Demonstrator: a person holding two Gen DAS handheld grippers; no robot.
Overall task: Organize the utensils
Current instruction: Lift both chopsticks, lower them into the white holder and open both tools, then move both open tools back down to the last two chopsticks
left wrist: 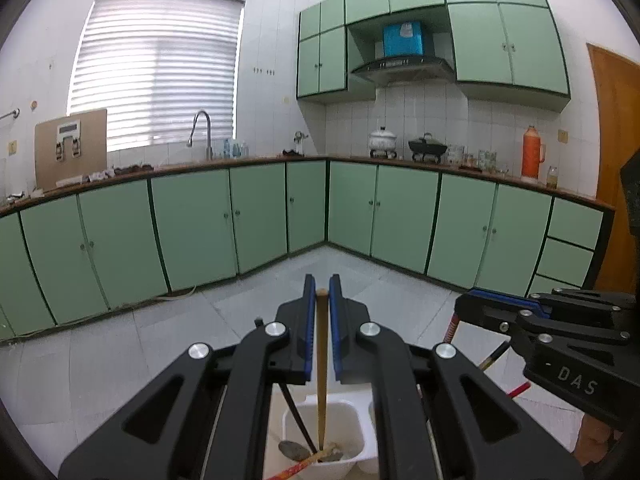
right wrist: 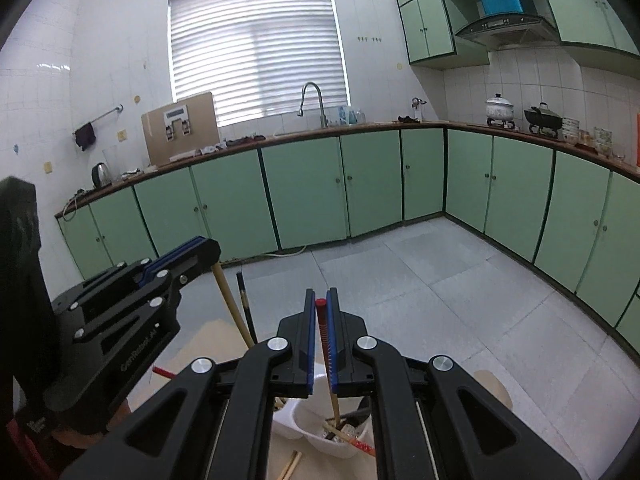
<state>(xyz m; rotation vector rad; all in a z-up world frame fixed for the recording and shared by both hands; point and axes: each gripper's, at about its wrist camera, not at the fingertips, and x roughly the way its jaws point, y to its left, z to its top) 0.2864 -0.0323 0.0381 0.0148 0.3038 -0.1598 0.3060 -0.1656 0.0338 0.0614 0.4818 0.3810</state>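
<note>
My left gripper [left wrist: 321, 286] is shut on a plain wooden chopstick [left wrist: 321, 356] that hangs upright, its lower tip inside a white plastic utensil holder [left wrist: 352, 416] below. A metal spoon [left wrist: 292, 449], a black chopstick [left wrist: 296, 420] and a red-patterned chopstick lie in that holder. My right gripper [right wrist: 321, 300] is shut on a red-topped chopstick [right wrist: 326, 344] whose tip reaches into the holder [right wrist: 308, 412]. The right gripper also shows at the right of the left wrist view [left wrist: 480, 300]. The left gripper shows in the right wrist view [right wrist: 200, 250] with its wooden chopstick [right wrist: 232, 304].
The holder stands on a light wooden surface [right wrist: 216, 340] over a grey tiled floor [right wrist: 420, 280]. Loose chopsticks [right wrist: 290, 466] lie beside the holder. Green cabinets [left wrist: 192, 224] run along the walls, with a sink tap [left wrist: 202, 128], pots [left wrist: 383, 140] and an orange flask [left wrist: 533, 152].
</note>
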